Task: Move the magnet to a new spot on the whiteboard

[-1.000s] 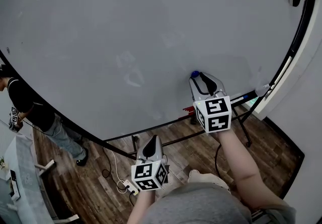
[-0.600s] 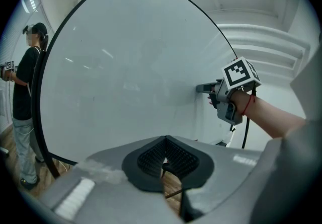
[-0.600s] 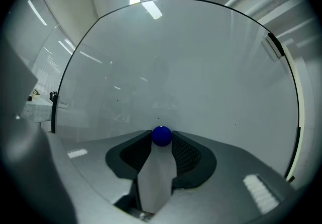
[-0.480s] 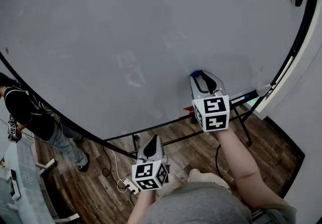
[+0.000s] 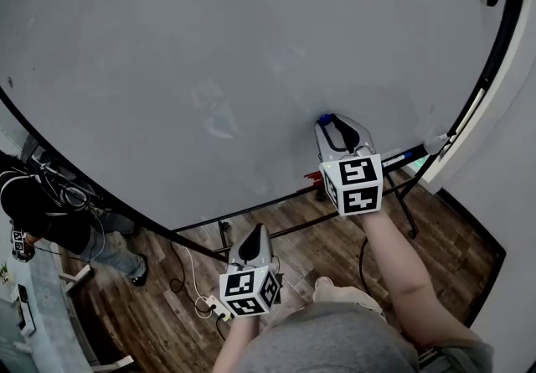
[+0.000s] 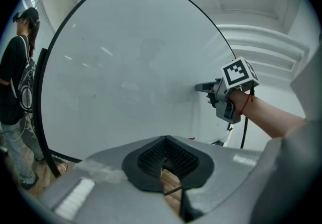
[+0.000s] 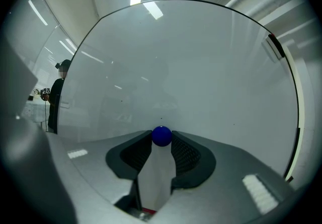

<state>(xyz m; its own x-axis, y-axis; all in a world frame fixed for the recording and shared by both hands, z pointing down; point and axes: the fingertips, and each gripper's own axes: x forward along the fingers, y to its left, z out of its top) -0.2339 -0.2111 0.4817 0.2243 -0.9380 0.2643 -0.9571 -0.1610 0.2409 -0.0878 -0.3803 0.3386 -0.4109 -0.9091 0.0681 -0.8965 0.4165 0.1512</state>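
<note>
A large whiteboard (image 5: 209, 44) on a dark metal stand fills most of the head view. Wood floor (image 5: 327, 246) shows beneath it, and a person (image 5: 42, 212) stands off at about 8 o'clock.

The magnet (image 7: 161, 136), a small blue ball-shaped piece, sits on the board's lower part, toward 5 o'clock from the board's middle, not far above the bottom rail. The right gripper (image 7: 161, 142) is held against the board there. Its jaws have just been closing, and the magnet now stands between the very tips of the 2 ribbed pads, touching both.

The left gripper (image 6: 163, 140) hangs low at 6 o'clock, well apart from the board. Its pads meet at the front and nothing is between them.

The magnet looks light, hard and smooth, so its round sides probably offer little bite and it may squirt out of a grip this far out at the tips. The best hold is likely across its widest part, seated a little deeper in the ribbing. The board's pull should resist a straight lift, so a firm pinch matters before peeling it away. A loosely held magnet could snap back or drop to the floor. It does not appear fragile.
</note>
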